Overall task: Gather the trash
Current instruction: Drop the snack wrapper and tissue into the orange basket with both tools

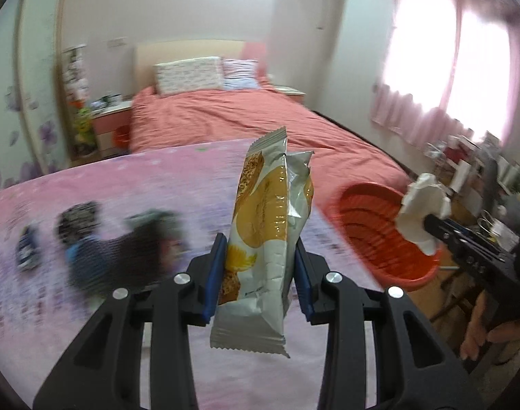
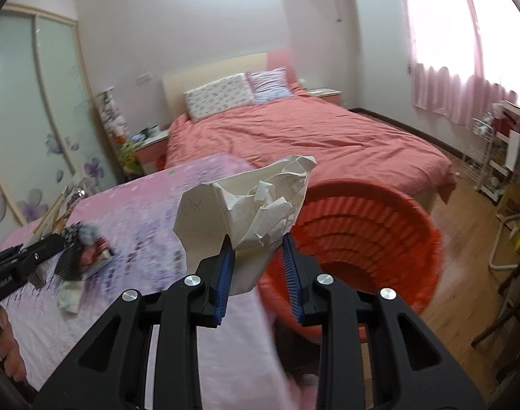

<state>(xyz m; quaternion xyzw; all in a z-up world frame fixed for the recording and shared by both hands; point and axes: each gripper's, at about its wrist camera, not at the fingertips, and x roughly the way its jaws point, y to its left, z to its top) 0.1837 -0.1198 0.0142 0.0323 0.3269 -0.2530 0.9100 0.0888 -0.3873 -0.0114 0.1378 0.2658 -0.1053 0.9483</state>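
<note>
A table covered by a pink floral cloth (image 1: 130,184) fills the foreground of a bedroom. Beyond it, toward 12 o'clock, stands a bed with a salmon-red cover (image 2: 311,136) and two pillows against a pale headboard. Pink curtains (image 2: 465,78) hang over a bright window at 2 o'clock in both views, a sliding wardrobe door with purple flowers (image 2: 30,136) occupies the 9 to 10 o'clock side, and wooden flooring shows at 4 o'clock in the right wrist view.

A red ribbed plastic basket (image 2: 379,225) sits just past the table's right edge, at 3 o'clock in the left wrist view. A blurred heap of remaining litter (image 1: 123,239) lies on the cloth at 9 o'clock.

Left gripper (image 1: 260,259): jaws narrow, blue pads pressing both sides of an upright white and yellow snack wrapper (image 1: 266,232), held clear above the cloth.

Right gripper (image 2: 256,256): jaws narrow, pads clamped on the base of a crumpled white paper (image 2: 260,205), which stands over the basket's near rim; in the left wrist view this paper lies at 3 o'clock, over the basket.
</note>
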